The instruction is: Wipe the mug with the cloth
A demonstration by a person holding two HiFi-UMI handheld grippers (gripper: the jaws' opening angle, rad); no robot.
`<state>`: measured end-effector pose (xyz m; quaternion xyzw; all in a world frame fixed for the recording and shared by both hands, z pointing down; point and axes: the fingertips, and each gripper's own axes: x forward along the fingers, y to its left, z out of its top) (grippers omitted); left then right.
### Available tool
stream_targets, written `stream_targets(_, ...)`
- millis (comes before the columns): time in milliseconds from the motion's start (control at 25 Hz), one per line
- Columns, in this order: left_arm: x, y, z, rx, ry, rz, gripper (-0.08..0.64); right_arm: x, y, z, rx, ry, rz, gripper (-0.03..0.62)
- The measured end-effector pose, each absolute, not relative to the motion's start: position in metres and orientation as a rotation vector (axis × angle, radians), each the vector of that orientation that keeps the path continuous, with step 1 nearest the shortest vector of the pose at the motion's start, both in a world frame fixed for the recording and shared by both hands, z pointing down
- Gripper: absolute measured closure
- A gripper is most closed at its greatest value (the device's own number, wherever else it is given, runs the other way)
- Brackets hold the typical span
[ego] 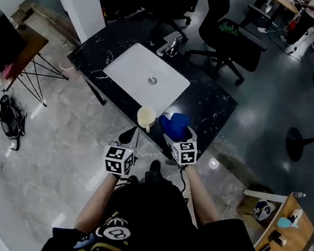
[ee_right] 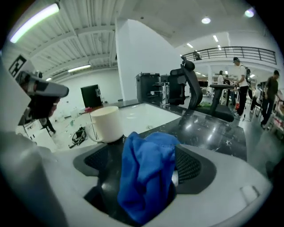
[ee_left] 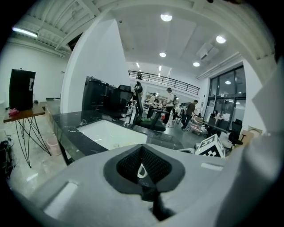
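A cream mug (ego: 146, 118) (ee_right: 106, 124) stands upright near the front edge of the black marble counter (ego: 208, 106). Just right of it lies a bunched blue cloth (ego: 175, 125) (ee_right: 146, 173). My right gripper (ego: 175, 133) (ee_right: 142, 165) reaches to the counter edge. Its jaws stand wide apart with the cloth loose between them, and the mug is just beyond its left jaw. My left gripper (ego: 129, 136) (ee_left: 143, 166) hangs below the counter edge, in front of the mug and apart from it. Its pads meet and nothing is held.
A white sink basin (ego: 147, 78) (ee_left: 111, 133) with a faucet (ego: 170, 44) fills the counter's middle. Black office chairs (ego: 232, 33) stand behind it. A dark side table (ego: 9, 43) and a bag (ego: 10, 116) are on the floor at left, and a wooden shelf (ego: 282, 232) at right.
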<state>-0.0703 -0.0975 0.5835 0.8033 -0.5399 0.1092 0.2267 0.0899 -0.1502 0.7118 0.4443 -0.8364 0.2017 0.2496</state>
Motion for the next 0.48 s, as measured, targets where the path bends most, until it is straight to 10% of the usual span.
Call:
stream_targets(320,-0.094,-0.131,0.602,2.095,-1.573,0.311,0.555,0.076,-0.173,0.749,1.064,-2.179,0.396,0.149)
stream_targets(440,-0.101,-0.138,0.619,2.065,-1.557,0.335,0.557,0.062,-0.158,0.745,0.972,-2.196,0.315,0.446)
stream_targets(480,-0.104,-0.143,0.626,2.051,-1.552,0.345,0.555,0.055,-0.155,0.744,0.933,-2.213,0.322,0.454)
